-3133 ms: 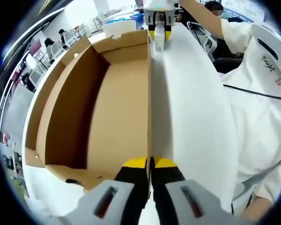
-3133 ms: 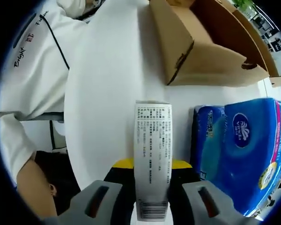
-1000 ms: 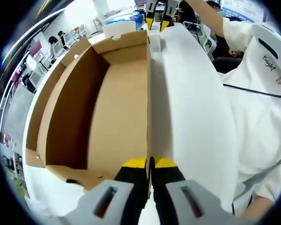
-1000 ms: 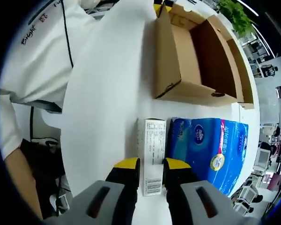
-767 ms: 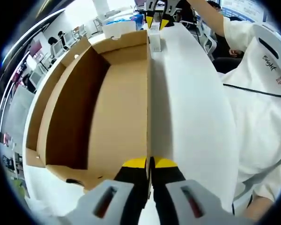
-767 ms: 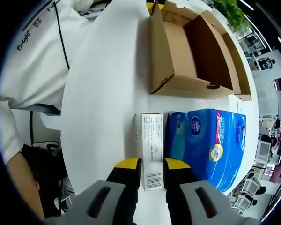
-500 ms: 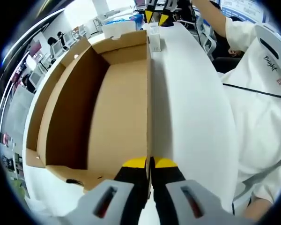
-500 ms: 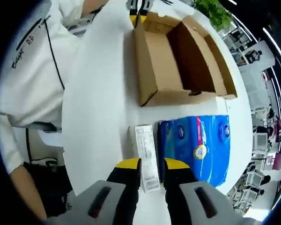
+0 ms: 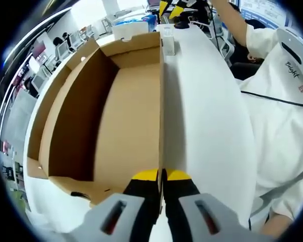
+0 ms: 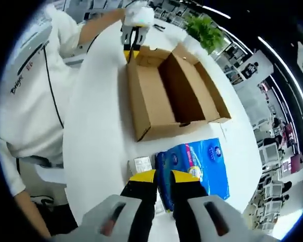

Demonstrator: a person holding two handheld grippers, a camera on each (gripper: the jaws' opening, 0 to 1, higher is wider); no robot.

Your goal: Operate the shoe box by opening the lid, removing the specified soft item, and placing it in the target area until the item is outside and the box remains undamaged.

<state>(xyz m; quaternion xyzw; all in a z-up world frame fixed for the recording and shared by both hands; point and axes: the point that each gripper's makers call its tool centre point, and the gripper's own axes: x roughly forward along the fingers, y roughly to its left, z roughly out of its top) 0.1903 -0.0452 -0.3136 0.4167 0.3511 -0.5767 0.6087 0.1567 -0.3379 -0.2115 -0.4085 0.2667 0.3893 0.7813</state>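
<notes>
Left gripper [image 9: 161,176]: yellow-tipped fingers [image 9: 145,176] pressed together on the thin upright side wall of the shoe box [image 9: 126,106], at the bottom centre of the left gripper view. The wall runs straight up the frame from the fingers. Left of it, the open brown interior, nothing visible inside. Right of it, the white counter [image 9: 207,111]. At the far end of the box, top centre, a small white box [image 9: 167,43] stands on the counter just beside the box corner; above it the right gripper's yellow tips [image 9: 170,8] show at the top edge. A person's white sleeve and shirt [image 9: 288,101] fill the right side.

Right gripper [image 10: 163,177]: fingers [image 10: 143,177] slightly apart, pinching nothing, hovering above the counter [image 10: 96,126] at bottom centre of the right gripper view. Directly past the tips, the small white box [image 10: 142,164] lies flat on the counter, touching or just beside a blue tissue pack [image 10: 194,164] to its right; both are outside the shoe box. Further up, the shoe box [image 10: 166,96] sits open, near but apart from the pack. At its far corner, upper centre, the left gripper [image 10: 131,36] clamps the wall, held by a gloved hand [image 10: 137,14]. Green plant [image 10: 207,30] at the upper right.
</notes>
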